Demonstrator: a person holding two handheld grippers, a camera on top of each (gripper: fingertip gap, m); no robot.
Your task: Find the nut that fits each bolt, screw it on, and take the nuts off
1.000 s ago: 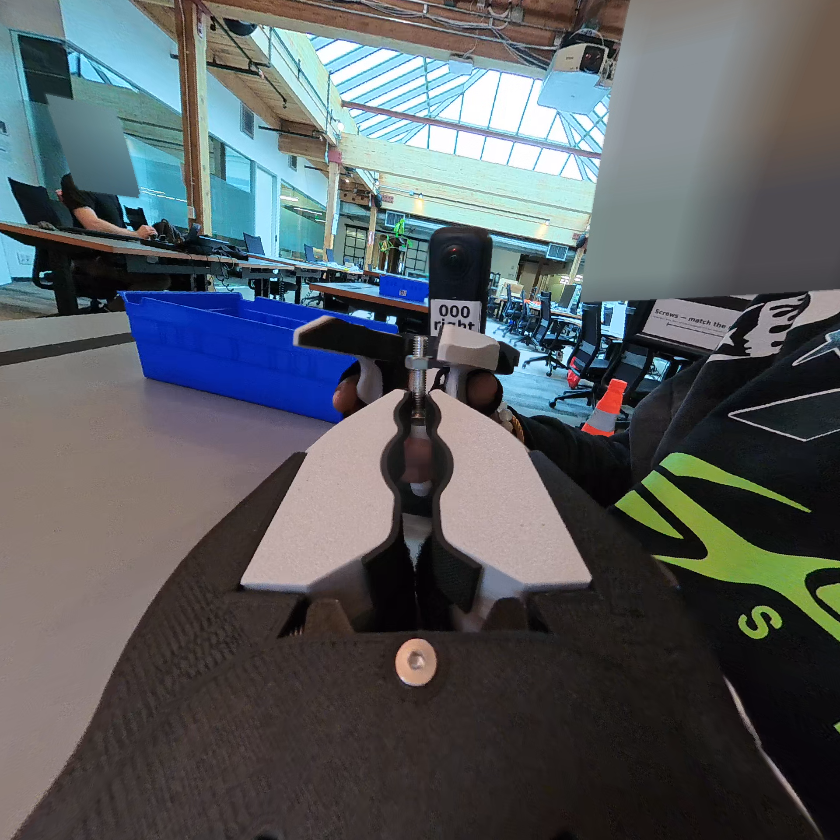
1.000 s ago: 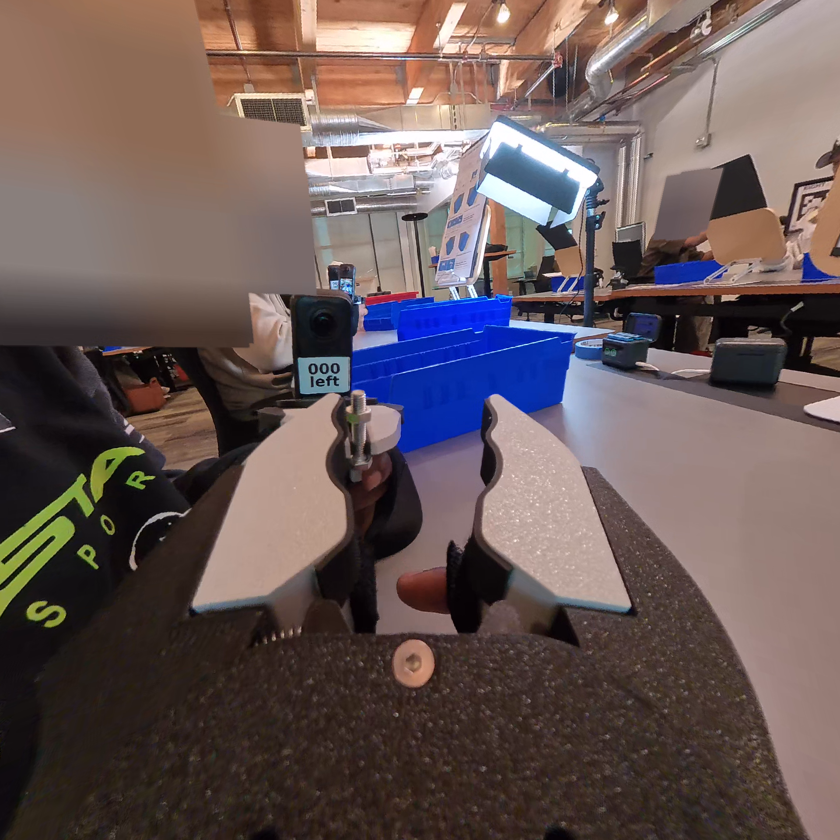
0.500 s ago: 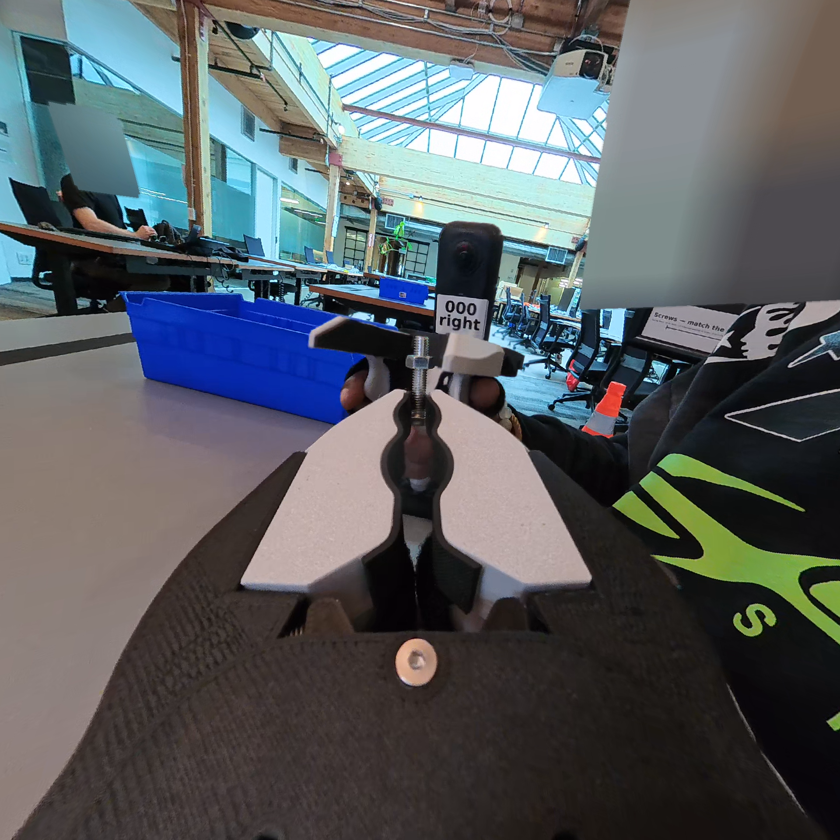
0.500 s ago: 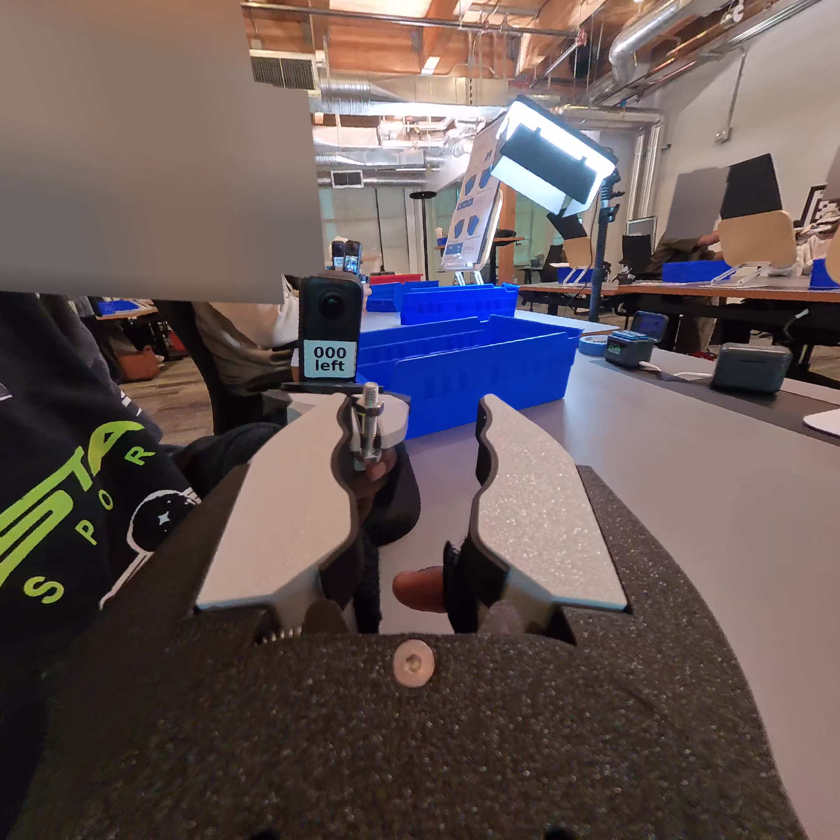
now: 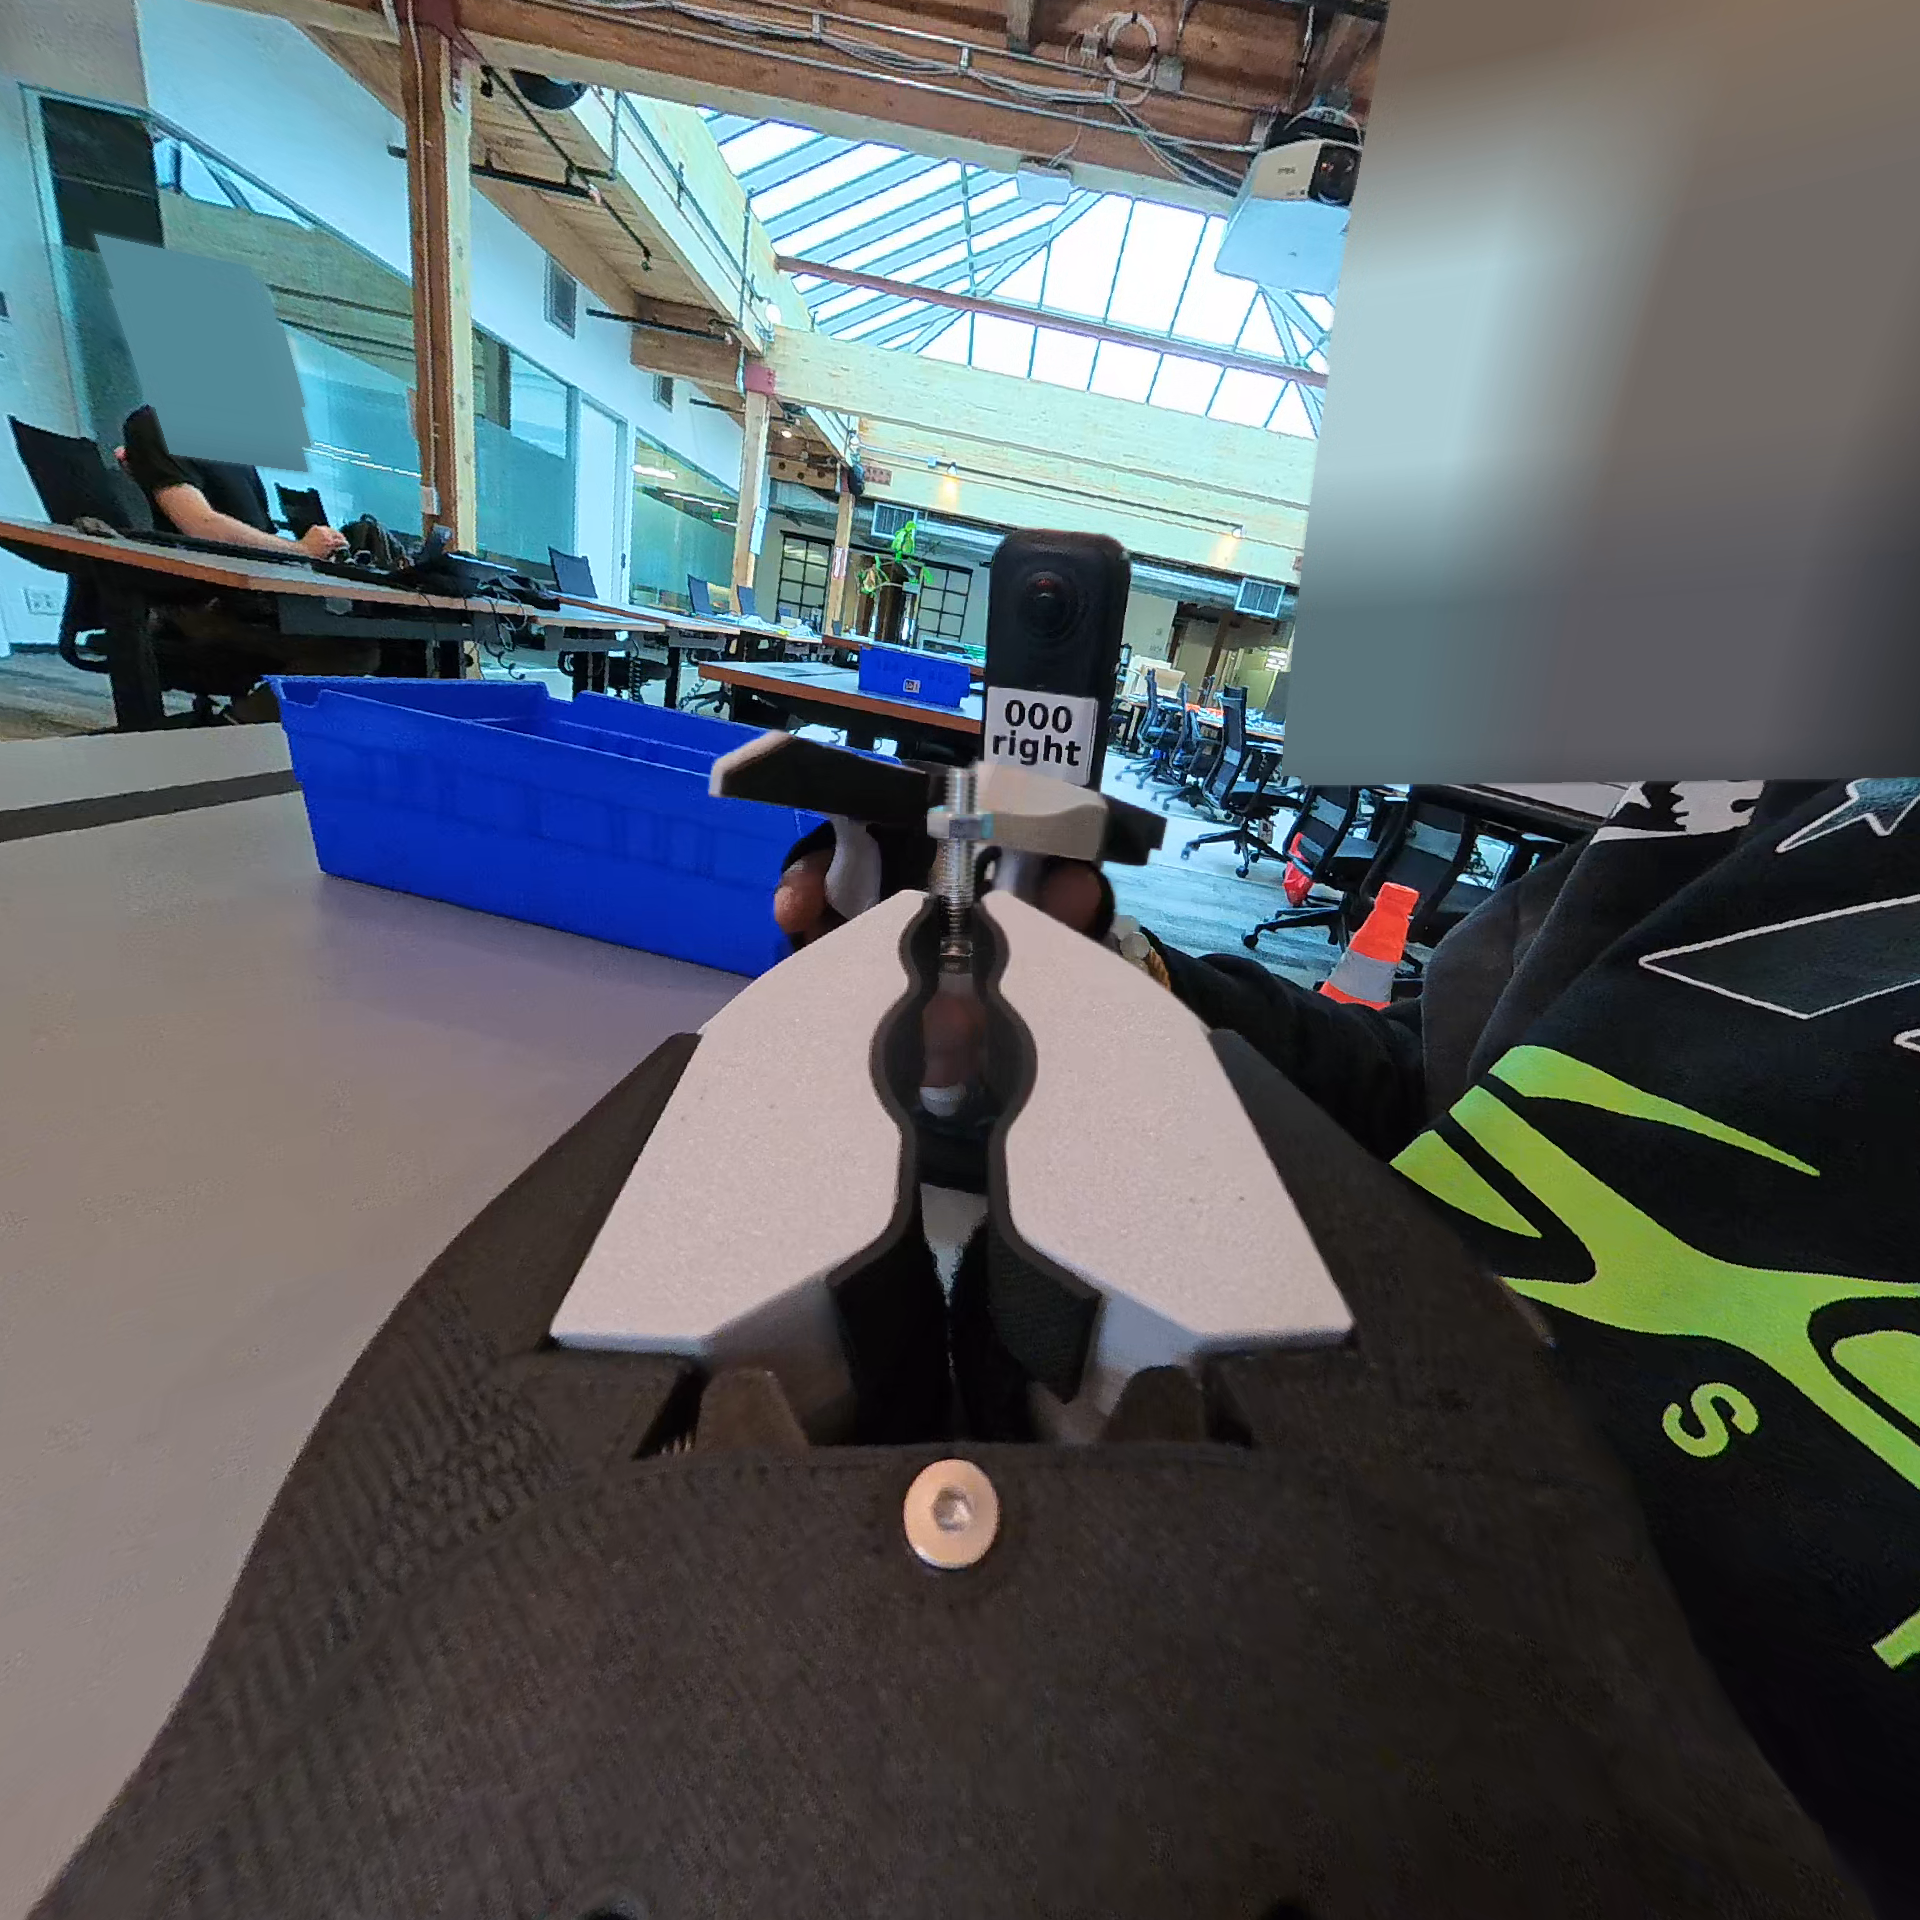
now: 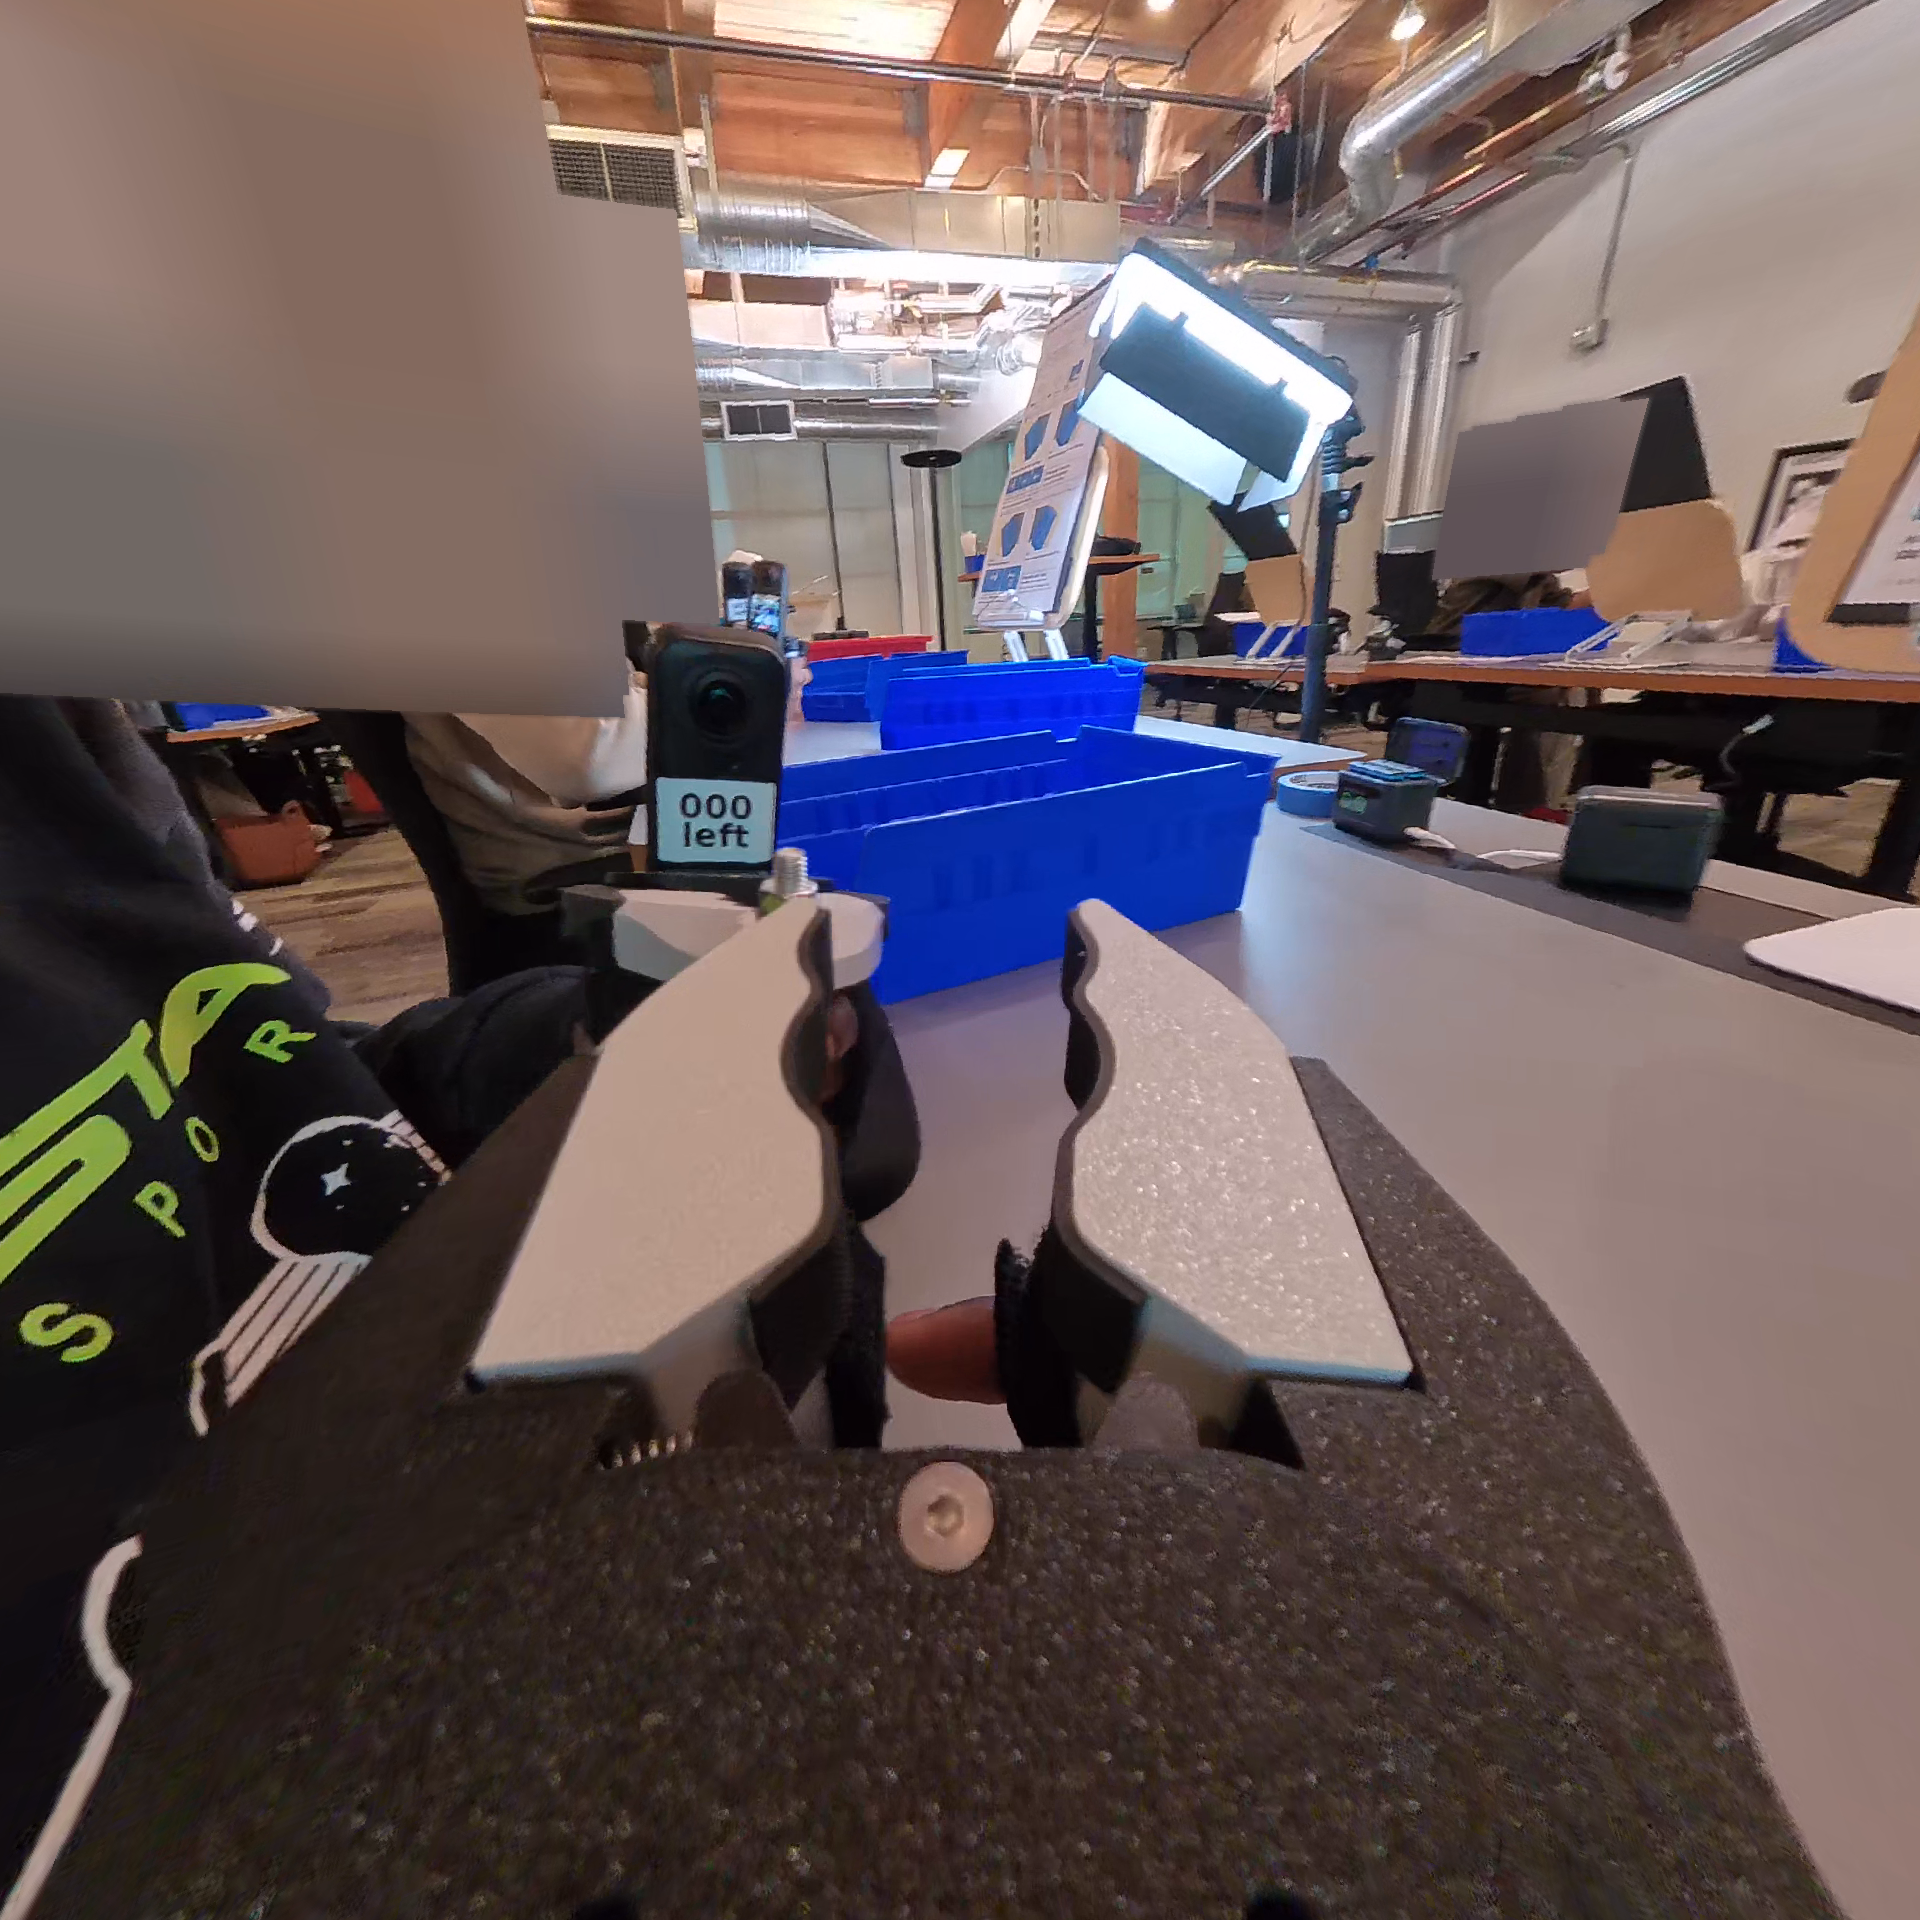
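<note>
Left hand-held gripper [image 5: 954, 914] clamps threaded steel bolt [image 5: 957, 868]; hex nut [image 5: 961, 826] seemingly on; right hand-held gripper [image 6: 940, 940] apart.

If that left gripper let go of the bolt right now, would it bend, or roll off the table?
The bolt looks like threaded metal, so probably rigid, not bendy. Its round shank would likely roll on the smooth grey table. The nut threaded partway along it might make it curve rather than roll straight. The left gripper is shut on it.
</note>
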